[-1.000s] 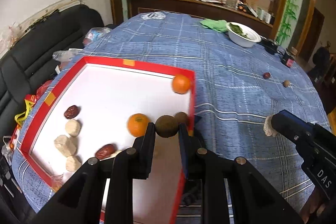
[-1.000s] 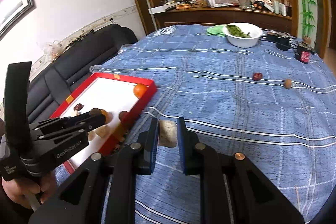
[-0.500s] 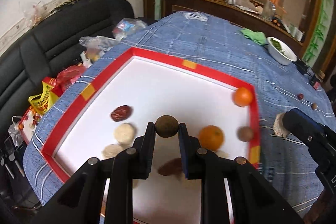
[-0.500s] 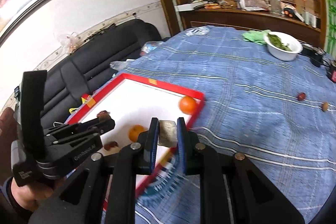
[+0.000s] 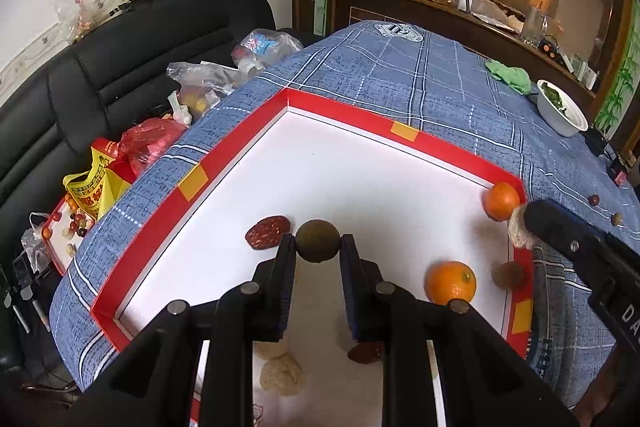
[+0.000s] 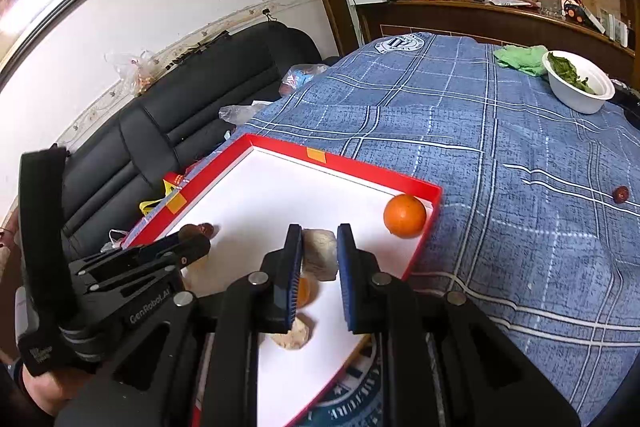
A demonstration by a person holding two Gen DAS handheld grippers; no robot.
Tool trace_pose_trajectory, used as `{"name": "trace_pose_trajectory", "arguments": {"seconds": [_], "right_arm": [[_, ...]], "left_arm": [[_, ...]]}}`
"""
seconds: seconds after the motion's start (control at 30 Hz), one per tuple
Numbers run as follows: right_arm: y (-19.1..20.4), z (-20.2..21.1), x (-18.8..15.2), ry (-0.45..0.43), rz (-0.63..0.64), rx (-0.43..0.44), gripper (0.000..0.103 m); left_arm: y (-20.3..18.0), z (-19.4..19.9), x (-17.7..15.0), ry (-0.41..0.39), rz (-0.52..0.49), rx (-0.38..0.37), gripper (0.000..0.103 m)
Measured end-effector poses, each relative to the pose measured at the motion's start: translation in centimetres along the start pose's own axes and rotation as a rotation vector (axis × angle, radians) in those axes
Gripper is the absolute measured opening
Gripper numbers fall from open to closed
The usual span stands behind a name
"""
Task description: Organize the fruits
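Note:
A red-rimmed tray (image 5: 440, 147) with a white floor lies on the blue checked cloth. My left gripper (image 5: 317, 243) is shut on a round brown-green fruit (image 5: 318, 247), held above the tray floor next to a red date (image 5: 267, 231). Two oranges (image 5: 500, 201) (image 5: 451, 283), a small brown fruit (image 5: 508, 273) and pale lumps (image 5: 281, 379) lie in the tray. My right gripper (image 6: 320, 233) is shut on a pale beige lump (image 6: 320, 255), over the tray near the corner orange (image 6: 405, 215). The left gripper (image 6: 196, 243) shows at the left of that view.
On the cloth to the far right lie a loose red date (image 6: 621, 193) and a small brown fruit (image 5: 617, 218). A white bowl of greens (image 6: 580, 87) and a green rag (image 6: 520, 59) sit at the back. A black sofa (image 5: 140, 67) with bags borders the table's left side.
Both grippers have swung left with their loads. The left one went from the tray's right rim to its middle. The right one came from above the cloth to above the tray.

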State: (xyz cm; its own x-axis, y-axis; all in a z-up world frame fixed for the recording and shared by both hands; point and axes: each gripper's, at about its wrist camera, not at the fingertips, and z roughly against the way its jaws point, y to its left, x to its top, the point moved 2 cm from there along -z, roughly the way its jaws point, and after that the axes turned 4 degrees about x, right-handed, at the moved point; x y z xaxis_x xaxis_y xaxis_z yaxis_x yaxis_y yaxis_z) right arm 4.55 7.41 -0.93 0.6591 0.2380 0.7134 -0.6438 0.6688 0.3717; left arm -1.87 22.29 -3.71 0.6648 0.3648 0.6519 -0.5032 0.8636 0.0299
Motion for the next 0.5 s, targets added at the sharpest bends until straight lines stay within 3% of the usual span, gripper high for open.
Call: {"name": "trace_pose_trajectory", "arguments": {"seconds": [0.5], "right_arm": [[-0.6, -2.8, 0.9, 0.031, -0.018, 0.003, 0.02]], "left_arm": [[-0.2, -1.0, 0.7, 0.007, -0.009, 0.016, 0.02]]}}
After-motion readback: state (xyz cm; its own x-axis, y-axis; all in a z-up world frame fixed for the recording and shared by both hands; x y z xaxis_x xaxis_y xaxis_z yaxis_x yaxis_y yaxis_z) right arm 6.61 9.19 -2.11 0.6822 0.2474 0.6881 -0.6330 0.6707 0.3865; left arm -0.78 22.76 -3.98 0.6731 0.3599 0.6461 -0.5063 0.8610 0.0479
